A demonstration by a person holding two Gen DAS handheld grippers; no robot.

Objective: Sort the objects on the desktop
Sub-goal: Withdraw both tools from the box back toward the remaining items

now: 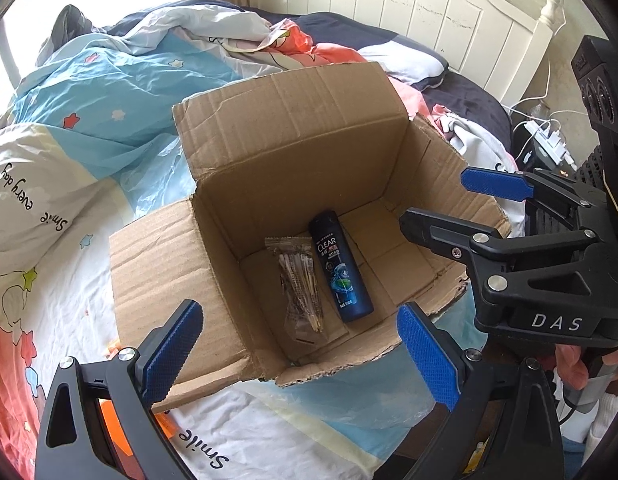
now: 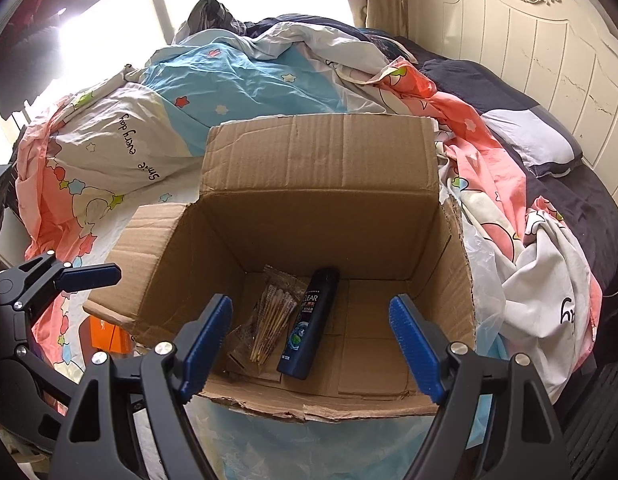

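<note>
Cardboard makes up the open box (image 1: 293, 152) sitting on the bed (image 1: 69, 264), its flaps folded outward and its near edge torn and ragged. On the box floor lie two things side by side: a dark blue shampoo bottle (image 1: 340, 266) labelled CLEAR, lying flat with its cap toward 12 o'clock, and just beside it at its 9 o'clock side a clear plastic packet of cotton swabs (image 1: 299, 284). In the right wrist view the same bottle (image 2: 309, 324) and swab packet (image 2: 269, 320) lie in the left half of the box (image 2: 321, 184), while the right half of the floor is bare cardboard.

The left hand-held gripper (image 1: 301, 354) hovers above the near rim of the box with its blue-padded fingers spread wide and nothing between them. The right hand-held gripper (image 2: 309, 348) is likewise spread wide and empty, poised over the near edge and looking down into the box. In the left wrist view the right hand-held gripper (image 1: 445, 204) enters from 3 o'clock, over the box's right wall; in the right wrist view the left hand-held gripper (image 2: 89, 276) shows at 9 o'clock.

A rumpled quilt (image 2: 213, 80) in blue, white and coral lies behind the box at 12 o'clock, with a white headboard (image 2: 529, 48) at 2 o'clock. An orange object (image 2: 109, 336) peeks out beneath the box's left flap.
</note>
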